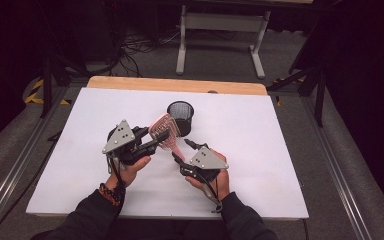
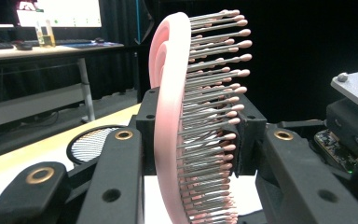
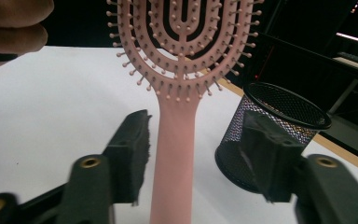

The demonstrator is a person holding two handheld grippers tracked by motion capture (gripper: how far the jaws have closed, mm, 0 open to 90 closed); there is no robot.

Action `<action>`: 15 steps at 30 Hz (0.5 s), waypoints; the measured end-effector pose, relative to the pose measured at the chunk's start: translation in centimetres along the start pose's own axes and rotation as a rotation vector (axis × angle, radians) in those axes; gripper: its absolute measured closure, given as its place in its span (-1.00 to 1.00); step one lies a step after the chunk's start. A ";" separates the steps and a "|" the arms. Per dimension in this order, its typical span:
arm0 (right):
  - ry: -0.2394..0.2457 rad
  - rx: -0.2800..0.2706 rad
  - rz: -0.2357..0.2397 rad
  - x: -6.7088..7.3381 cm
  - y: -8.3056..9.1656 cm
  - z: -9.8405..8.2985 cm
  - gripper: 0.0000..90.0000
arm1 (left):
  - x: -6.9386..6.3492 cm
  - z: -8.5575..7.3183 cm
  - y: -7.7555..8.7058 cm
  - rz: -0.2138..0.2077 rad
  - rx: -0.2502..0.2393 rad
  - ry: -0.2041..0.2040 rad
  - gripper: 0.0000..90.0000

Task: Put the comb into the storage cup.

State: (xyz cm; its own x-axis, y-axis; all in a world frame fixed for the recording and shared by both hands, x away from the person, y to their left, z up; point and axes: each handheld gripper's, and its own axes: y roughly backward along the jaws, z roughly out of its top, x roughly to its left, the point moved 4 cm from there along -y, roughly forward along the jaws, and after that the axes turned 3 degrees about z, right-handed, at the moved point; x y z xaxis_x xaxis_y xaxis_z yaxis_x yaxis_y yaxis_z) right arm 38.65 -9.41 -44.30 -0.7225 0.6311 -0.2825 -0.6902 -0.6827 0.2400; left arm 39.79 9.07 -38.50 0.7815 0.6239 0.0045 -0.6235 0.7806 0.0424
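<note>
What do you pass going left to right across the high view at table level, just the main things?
Left claw shut on the pink hairbrush → black mesh cup → right claw, open beside the brush handle.

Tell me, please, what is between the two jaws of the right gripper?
In the right gripper view, the pink hairbrush handle stands between the open jaws of the right gripper, with bare gaps on both sides.
</note>
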 end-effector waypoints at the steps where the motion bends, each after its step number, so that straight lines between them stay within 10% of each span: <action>1: -0.003 -0.001 0.003 -0.1 0.1 0.0 -0.12 | 0.1 0.1 0.1 0.001 0.003 -0.002 0.42; 15: -0.010 -0.017 -0.027 -1.6 2.0 -0.1 -0.42 | 1.1 0.6 1.1 0.027 -0.015 0.008 0.42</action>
State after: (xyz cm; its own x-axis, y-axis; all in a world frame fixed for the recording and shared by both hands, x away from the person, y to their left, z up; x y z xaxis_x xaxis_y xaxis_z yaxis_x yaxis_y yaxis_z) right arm 38.45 -11.83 -43.44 -0.7037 0.6532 -0.2794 -0.7090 -0.6711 0.2168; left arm 39.95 10.62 -37.89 0.7640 0.6452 -0.0026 -0.6449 0.7638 0.0273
